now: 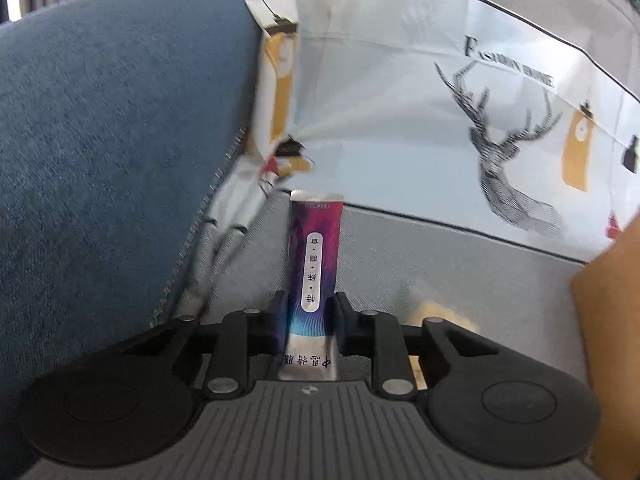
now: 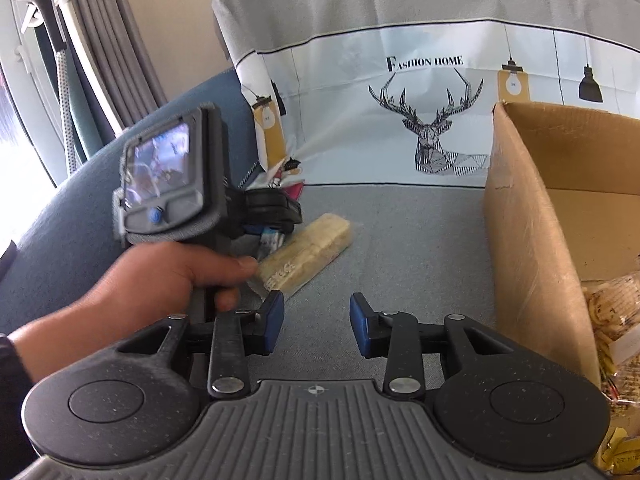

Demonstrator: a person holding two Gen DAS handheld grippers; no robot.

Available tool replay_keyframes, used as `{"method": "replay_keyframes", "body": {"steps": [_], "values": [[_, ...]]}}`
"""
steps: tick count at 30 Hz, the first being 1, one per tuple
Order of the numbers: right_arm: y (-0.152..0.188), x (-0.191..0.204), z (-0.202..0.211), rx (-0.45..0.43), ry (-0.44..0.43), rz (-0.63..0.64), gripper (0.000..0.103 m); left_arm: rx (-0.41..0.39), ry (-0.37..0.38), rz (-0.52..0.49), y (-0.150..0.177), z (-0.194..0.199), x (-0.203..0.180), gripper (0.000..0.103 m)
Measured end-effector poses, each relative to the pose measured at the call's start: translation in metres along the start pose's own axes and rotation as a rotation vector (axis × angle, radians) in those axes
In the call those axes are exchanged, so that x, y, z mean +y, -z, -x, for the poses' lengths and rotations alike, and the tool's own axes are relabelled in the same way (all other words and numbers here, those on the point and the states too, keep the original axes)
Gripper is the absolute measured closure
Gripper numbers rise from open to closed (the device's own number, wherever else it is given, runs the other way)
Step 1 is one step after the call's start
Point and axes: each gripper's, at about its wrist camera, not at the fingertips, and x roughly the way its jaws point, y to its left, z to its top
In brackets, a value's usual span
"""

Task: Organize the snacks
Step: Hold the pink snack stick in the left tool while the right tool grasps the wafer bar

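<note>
A long purple snack stick (image 1: pixel 316 240) with a white label stands upright between the pads of my left gripper (image 1: pixel 310 300), which is shut on its lower part. The right wrist view shows that left gripper (image 2: pixel 276 208) held by a hand (image 2: pixel 160 280) just over the grey seat, with a pale yellow biscuit pack (image 2: pixel 308 252) lying beside it. My right gripper (image 2: pixel 316 316) is open above the bare seat, with nothing between its blue pads. A cardboard box (image 2: pixel 532 220) stands to its right, with yellow snack bags (image 2: pixel 612 320) inside.
A grey and white cover with a deer print (image 2: pixel 432 132) hangs across the sofa back. A blue cushion (image 1: pixel 112 140) rises at the left. The box's brown wall (image 1: pixel 612 300) shows at the right edge of the left wrist view. Curtains (image 2: pixel 100 40) hang at the far left.
</note>
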Motion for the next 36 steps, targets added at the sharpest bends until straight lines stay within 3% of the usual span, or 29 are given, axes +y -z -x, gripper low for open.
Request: {"method": "replay_keyframes", "body": {"steps": [5, 12, 13, 18, 19, 21, 25, 27, 36], "values": [[0.001, -0.002, -0.005, 0.022, 0.002, -0.004, 0.059, 0.093, 0.112, -0.023, 0.011, 0.020, -0.002, 0.083], [0.007, -0.004, -0.010, 0.044, 0.029, 0.006, 0.052, 0.186, 0.252, -0.160, 0.053, 0.073, -0.020, 0.085], [0.009, -0.005, -0.013, 0.069, 0.027, 0.009, 0.047, 0.197, 0.260, -0.153, 0.058, 0.081, -0.018, 0.084], [0.020, -0.005, -0.021, 0.101, 0.066, 0.023, 0.044, 0.187, 0.164, -0.038, 0.078, 0.117, 0.001, 0.084], [0.021, -0.005, -0.022, 0.102, 0.062, 0.026, 0.037, 0.190, 0.156, 0.018, 0.082, 0.121, 0.008, 0.084], [0.023, -0.001, -0.021, 0.094, 0.058, 0.053, 0.034, 0.208, 0.148, 0.108, 0.087, 0.124, 0.020, 0.083], [0.023, 0.004, -0.026, 0.099, 0.062, 0.110, 0.032, 0.221, 0.116, 0.167, 0.088, 0.119, 0.032, 0.083], [0.020, 0.001, -0.032, 0.133, 0.059, 0.088, 0.032, 0.238, 0.127, 0.165, 0.086, 0.112, 0.030, 0.082], [0.008, -0.015, -0.061, 0.106, 0.114, -0.042, 0.029, 0.310, 0.079, 0.114, 0.082, 0.091, 0.018, 0.075]]}}
